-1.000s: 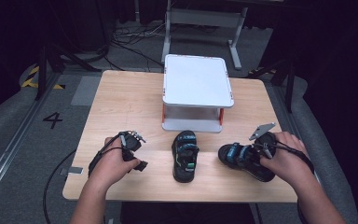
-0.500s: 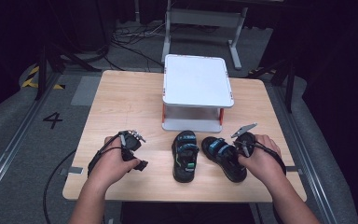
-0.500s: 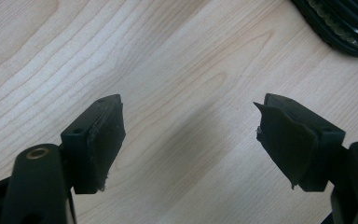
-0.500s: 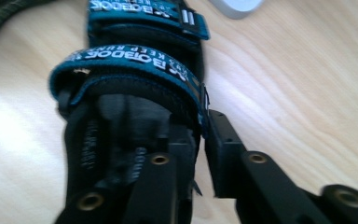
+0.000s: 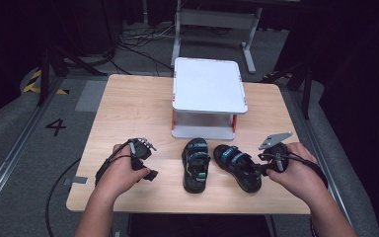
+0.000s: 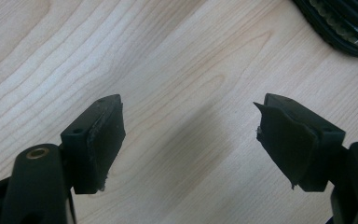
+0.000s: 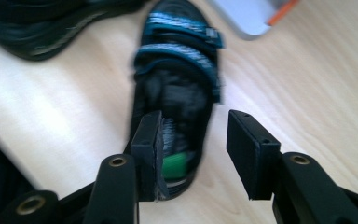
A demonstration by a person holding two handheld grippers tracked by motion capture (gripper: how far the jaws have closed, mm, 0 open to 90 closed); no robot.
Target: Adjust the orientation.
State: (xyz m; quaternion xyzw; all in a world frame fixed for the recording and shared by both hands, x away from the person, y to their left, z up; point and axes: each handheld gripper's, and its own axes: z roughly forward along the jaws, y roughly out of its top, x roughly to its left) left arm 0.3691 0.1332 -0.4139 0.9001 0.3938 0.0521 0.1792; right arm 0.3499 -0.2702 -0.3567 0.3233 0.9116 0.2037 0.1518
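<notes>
high view is showing the right sandal (image 5: 238,167) lying angled on the table (image 5: 128,113), in front of the white stand (image 5: 208,96) and just beside the left sandal (image 5: 196,164). right gripper (image 5: 262,170) is sitting at its heel, jaws just opening (heel between them, pads not pressing). left gripper (image 5: 148,174) is resting open, well apart.

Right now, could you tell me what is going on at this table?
A person is arranging a pair of dark sandals in front of a white two-tier stand on the wooden table. The right gripper sits at the heel of the right-hand sandal; its jaws have just been opening and straddle the heel wall without pressing it. That sandal lies angled beside the left-hand sandal. The left gripper rests open on bare table, holding nothing.
</notes>
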